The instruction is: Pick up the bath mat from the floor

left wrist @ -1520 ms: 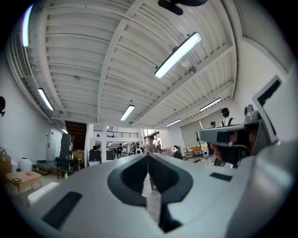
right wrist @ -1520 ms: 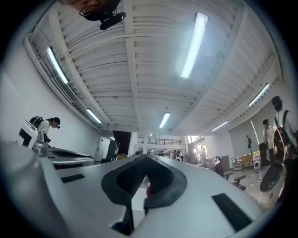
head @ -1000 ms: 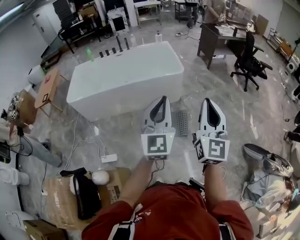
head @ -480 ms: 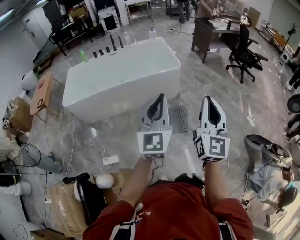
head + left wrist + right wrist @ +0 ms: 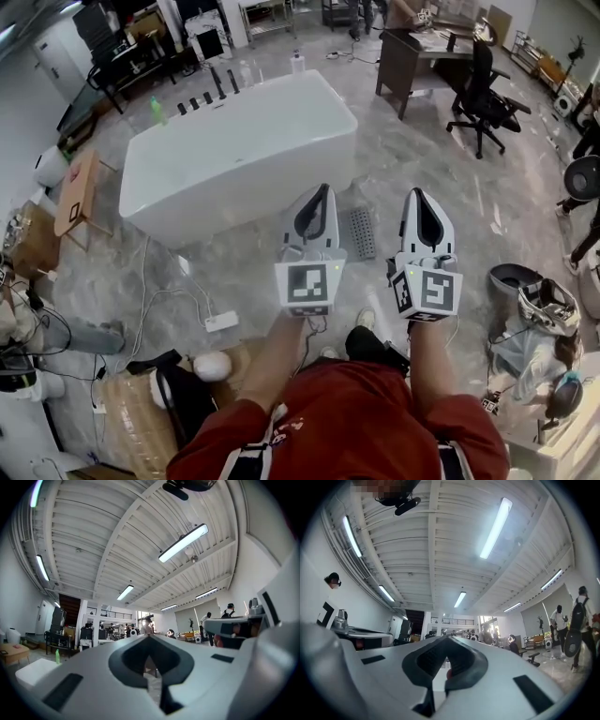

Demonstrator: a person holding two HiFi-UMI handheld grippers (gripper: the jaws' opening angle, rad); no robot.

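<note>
Grey bath mat (image 5: 361, 234) on floor — between left tongs (image 5: 322, 190); right tongs (image 5: 416, 193)

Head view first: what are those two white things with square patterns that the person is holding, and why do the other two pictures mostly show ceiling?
Those are hand-held grippers, tools with two jaws each; the patterned cubes are part of them. The head view comes from a camera on the person's head, looking down. It shows the left gripper and the right gripper held out in front. The other two pictures come from cameras riding on each gripper, looking along its jaws. Both grippers seem tilted upward, so you see ceiling lights. Each pair of jaws is closed at the tip and holds nothing. On the floor below stands a white bathtub, and near it lies a small grey mat, untouched.
</note>
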